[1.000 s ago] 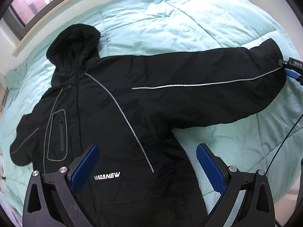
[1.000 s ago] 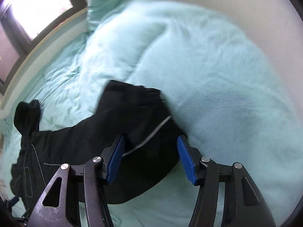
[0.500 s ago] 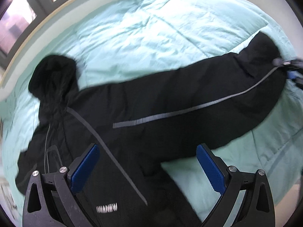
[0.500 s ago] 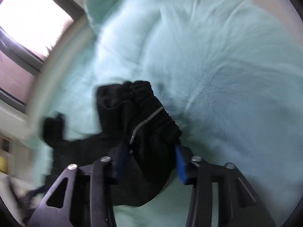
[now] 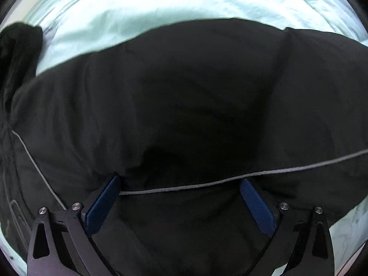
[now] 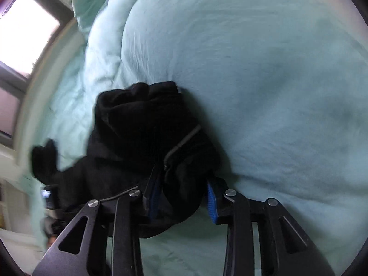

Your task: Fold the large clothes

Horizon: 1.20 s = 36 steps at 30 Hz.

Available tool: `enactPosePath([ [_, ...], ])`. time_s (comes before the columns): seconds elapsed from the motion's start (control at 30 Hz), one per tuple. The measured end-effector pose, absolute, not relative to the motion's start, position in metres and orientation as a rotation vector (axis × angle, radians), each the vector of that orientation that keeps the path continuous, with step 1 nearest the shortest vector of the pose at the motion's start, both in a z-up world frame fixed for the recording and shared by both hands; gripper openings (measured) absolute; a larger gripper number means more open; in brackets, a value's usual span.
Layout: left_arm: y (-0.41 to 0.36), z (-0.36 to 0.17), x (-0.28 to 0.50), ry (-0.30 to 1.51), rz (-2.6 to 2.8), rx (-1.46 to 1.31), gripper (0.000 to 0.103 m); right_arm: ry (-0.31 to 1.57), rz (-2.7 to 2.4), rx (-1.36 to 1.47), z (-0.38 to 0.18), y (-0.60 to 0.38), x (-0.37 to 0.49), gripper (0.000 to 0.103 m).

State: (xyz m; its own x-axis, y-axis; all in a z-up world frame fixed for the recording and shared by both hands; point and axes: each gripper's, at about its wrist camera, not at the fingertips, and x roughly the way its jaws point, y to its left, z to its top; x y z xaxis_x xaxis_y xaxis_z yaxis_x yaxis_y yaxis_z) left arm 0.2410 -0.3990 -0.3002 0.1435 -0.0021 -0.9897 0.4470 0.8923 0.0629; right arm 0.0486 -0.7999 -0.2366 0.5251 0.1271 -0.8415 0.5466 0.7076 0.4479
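my left gripper (image 5: 179,185) points straight down at the black jacket (image 5: 195,105), jaws wide apart. the blue pads (image 5: 103,203) press into the cloth on either side of a broad fold of the sleeve, and the grey piping line (image 5: 230,180) runs across between them. the pads are dug into the surface but not closed on the fold, so nothing is clamped there.

my right gripper (image 6: 184,197) slants down at the sleeve cuff (image 6: 147,115). its jaws have just been closing and then easing slightly apart, with the bunched cuff between them. the blue pads (image 6: 211,199) sit against both sides of the bundle, and the fabric is gathered and bulging out ahead of the tips, so the cuff is gripped. a short piece of grey piping (image 6: 184,141) shows on the crumpled cloth.

the jacket lies on a mint-green duvet (image 6: 264,80), which covers the bed. in the left wrist view the duvet (image 5: 138,11) shows beyond the upper edge of the sleeve, and the dark hood (image 5: 18,46) lies at the far left. in the right wrist view a bright window (image 6: 25,41) stands at the upper left. no container is in either view.
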Motion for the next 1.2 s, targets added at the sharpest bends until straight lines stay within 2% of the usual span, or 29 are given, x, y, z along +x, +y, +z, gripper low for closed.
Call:
enactPosePath([
  [0.07, -0.399, -0.292, 0.236, 1.369, -0.352, 0.417, 0.103, 0.979, -0.258, 0.795, -0.224, -0.803, 0.037, 0.057],
  [0.17, -0.393, -0.279, 0.224, 1.364, -0.371, 0.412, 0.103, 0.946, -0.236, 0.779, -0.215, -0.804, 0.028, 0.059],
  [0.27, -0.381, -0.261, 0.211, 1.324, -0.375, 0.399, 0.103, 0.958, -0.191, 0.864, -0.234, -0.806, 0.043, 0.059],
  [0.33, -0.370, -0.248, 0.201, 1.296, -0.363, 0.401, 0.103, 0.941, -0.126, 0.943, -0.247, -0.816, 0.046, 0.051],
  [0.4, -0.357, -0.236, 0.194, 1.282, -0.337, 0.394, 0.103, 0.924, -0.124, 0.977, -0.249, -0.810, 0.056, 0.033],
  [0.47, -0.336, -0.220, 0.185, 1.260, -0.304, 0.354, 0.103, 0.889, -0.116, 0.921, -0.231, -0.798, 0.059, 0.027],
  [0.77, -0.234, -0.180, 0.136, 1.215, -0.184, 0.205, 0.102, 0.904, -0.014, 0.632, -0.160, -0.682, 0.080, 0.023],
  [1.2, -0.082, -0.153, 0.106, 1.169, -0.166, 0.157, 0.101, 0.961, 0.167, 0.296, -0.118, -0.431, 0.125, 0.023],
])
